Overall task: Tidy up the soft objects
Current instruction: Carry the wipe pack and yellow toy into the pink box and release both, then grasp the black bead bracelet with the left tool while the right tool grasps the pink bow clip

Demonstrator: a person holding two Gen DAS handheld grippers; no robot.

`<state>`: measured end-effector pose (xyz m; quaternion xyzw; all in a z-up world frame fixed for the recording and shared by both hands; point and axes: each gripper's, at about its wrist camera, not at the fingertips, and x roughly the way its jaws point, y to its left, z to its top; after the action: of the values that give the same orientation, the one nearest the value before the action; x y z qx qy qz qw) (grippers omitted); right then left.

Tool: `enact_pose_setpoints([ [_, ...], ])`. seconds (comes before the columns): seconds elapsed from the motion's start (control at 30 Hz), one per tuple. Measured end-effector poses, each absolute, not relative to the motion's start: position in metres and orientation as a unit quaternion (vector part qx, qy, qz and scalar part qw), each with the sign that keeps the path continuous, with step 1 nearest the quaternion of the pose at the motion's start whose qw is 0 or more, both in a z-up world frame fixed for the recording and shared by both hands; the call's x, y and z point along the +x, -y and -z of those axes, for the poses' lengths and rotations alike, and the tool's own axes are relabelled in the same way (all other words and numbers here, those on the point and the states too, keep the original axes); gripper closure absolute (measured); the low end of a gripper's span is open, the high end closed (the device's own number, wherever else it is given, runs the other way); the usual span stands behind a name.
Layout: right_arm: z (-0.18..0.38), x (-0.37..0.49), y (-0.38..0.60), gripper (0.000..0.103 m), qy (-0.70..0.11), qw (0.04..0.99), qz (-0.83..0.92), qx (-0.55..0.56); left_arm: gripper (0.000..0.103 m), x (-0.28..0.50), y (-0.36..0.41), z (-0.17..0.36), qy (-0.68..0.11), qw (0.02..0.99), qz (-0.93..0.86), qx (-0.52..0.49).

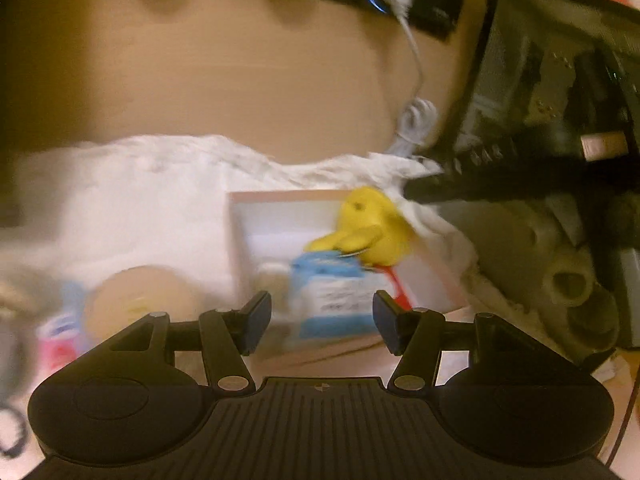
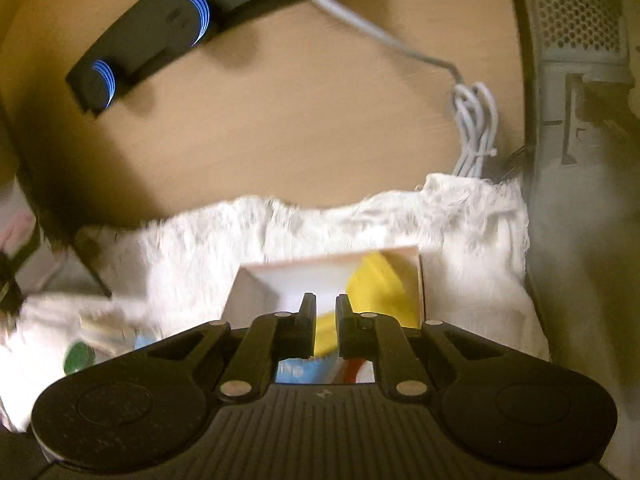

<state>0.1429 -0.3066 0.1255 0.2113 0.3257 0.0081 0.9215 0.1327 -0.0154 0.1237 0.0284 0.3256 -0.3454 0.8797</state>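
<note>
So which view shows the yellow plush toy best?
The left wrist view: the yellow plush toy shows almost whole, over the white box. In the right wrist view the right gripper hides much of it.

A yellow plush (image 1: pixel 370 226) sits tilted in the right half of a white box (image 1: pixel 280 216), right of centre in the left wrist view. Below it in the box lies a blue-and-white packet (image 1: pixel 336 296). A round tan toy (image 1: pixel 140 300), blurred, lies lower left, outside the box.

blue packet (image 1: pixel 332 300) with print, apparently too blurred to read
</note>
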Motion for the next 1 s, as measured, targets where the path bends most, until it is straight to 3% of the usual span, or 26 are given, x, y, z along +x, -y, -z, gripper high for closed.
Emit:
enact_pose_setpoints([
  [0.03,-0.125,0.139,0.299,0.081,-0.326,0.925,-0.01,0.196,0.042,0.129,0.002,-0.123,-0.321,0.887,0.329,0.029],
  [0.1,-0.126,0.131,0.281,0.061,-0.322,0.933,-0.014,0.16,0.042,0.125,-0.029,-0.12,-0.319,0.902,0.291,0.019],
  [0.2,-0.132,0.119,0.254,0.049,-0.308,0.945,-0.021,0.111,0.042,0.122,-0.08,-0.114,-0.319,0.921,0.223,-0.007],
  [0.47,-0.144,0.093,0.174,0.048,-0.298,0.951,-0.084,0.021,0.043,0.136,-0.19,-0.079,-0.367,0.926,0.051,-0.073],
  [0.67,-0.145,0.071,0.116,0.029,-0.292,0.945,-0.145,-0.022,0.044,0.162,-0.208,-0.053,-0.402,0.91,0.052,-0.085],
  [0.7,-0.144,0.066,0.107,0.028,-0.29,0.945,-0.152,-0.029,0.046,0.165,-0.208,-0.049,-0.406,0.909,0.053,-0.078],
  [0.73,-0.142,0.063,0.098,0.028,-0.291,0.942,-0.161,-0.036,0.054,0.169,-0.207,-0.044,-0.411,0.907,0.055,-0.071],
  [0.77,-0.139,0.061,0.089,0.028,-0.293,0.939,-0.172,-0.047,0.068,0.172,-0.206,-0.041,-0.416,0.905,0.059,-0.068],
  [0.83,-0.132,0.056,0.071,0.028,-0.292,0.936,-0.181,-0.072,0.078,0.174,-0.204,-0.038,-0.414,0.906,0.062,-0.058],
  [1.0,-0.115,0.05,0.035,0.036,-0.295,0.926,-0.214,-0.1,0.078,0.172,-0.2,-0.036,-0.409,0.909,0.057,-0.049],
])
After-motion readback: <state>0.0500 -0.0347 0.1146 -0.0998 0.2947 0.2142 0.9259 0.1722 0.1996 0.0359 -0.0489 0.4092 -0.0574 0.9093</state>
